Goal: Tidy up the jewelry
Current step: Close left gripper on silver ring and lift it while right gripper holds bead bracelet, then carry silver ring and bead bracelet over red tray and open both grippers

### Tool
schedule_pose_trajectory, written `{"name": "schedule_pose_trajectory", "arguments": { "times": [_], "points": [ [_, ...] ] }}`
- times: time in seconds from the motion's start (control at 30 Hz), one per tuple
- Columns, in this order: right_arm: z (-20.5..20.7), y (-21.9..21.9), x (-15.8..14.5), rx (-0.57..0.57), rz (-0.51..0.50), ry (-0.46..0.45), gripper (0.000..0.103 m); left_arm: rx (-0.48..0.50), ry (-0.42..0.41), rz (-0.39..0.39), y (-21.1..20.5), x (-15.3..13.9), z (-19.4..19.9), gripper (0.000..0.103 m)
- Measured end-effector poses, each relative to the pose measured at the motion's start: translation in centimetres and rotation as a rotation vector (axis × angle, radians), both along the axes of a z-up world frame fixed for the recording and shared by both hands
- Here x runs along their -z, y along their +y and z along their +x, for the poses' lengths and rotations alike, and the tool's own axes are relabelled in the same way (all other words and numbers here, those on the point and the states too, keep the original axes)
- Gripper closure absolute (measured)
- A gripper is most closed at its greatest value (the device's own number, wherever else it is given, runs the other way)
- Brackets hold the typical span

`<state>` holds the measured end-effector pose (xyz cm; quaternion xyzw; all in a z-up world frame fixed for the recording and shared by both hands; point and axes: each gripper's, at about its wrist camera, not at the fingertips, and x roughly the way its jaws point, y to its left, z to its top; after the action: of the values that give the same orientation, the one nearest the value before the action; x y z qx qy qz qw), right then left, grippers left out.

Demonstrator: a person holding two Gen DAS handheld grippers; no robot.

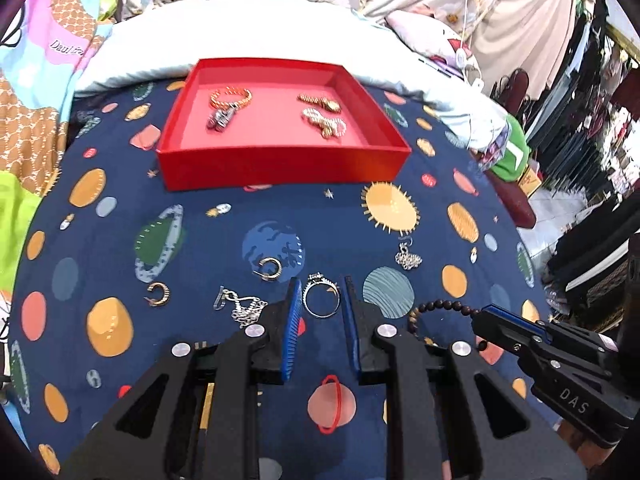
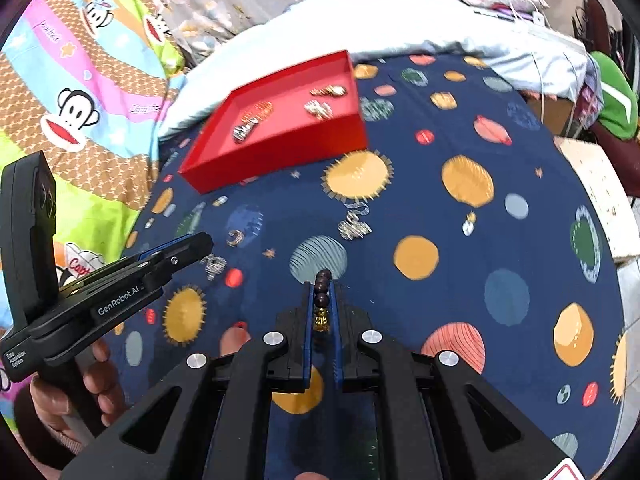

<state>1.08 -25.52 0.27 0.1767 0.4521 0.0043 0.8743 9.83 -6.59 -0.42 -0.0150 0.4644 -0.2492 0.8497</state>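
Over the blanket [image 1: 200, 240], left gripper [image 1: 321, 300] pinches ring [image 1: 321, 295].

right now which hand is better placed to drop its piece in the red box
Left. The left tool holds a silver ring directly facing the red box; the right tool, holding a bead bracelet, sits further right.

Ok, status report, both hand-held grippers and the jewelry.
Left hand-held gripper shut on silver ring. Right hand-held gripper shut on bead bracelet. Red tray path unobstructed.
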Motion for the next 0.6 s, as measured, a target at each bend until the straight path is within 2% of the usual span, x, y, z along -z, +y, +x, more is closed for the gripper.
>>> {"name": "schedule_pose_trajectory", "arguments": {
  "times": [0.3, 0.6],
  "points": [
    [0.8, 1.6, -2.9, -0.049, -0.028, -0.061, 0.095, -0.045, -0.023, -0.008, 2.5, -2.7, 0.6, 0.084],
    [4.7, 2.6, -6.2, -0.101, -0.070, -0.141, 0.095, -0.073, -0.070, -0.008, 3.2, -5.1, 3.8, 0.084]
  ]
}}
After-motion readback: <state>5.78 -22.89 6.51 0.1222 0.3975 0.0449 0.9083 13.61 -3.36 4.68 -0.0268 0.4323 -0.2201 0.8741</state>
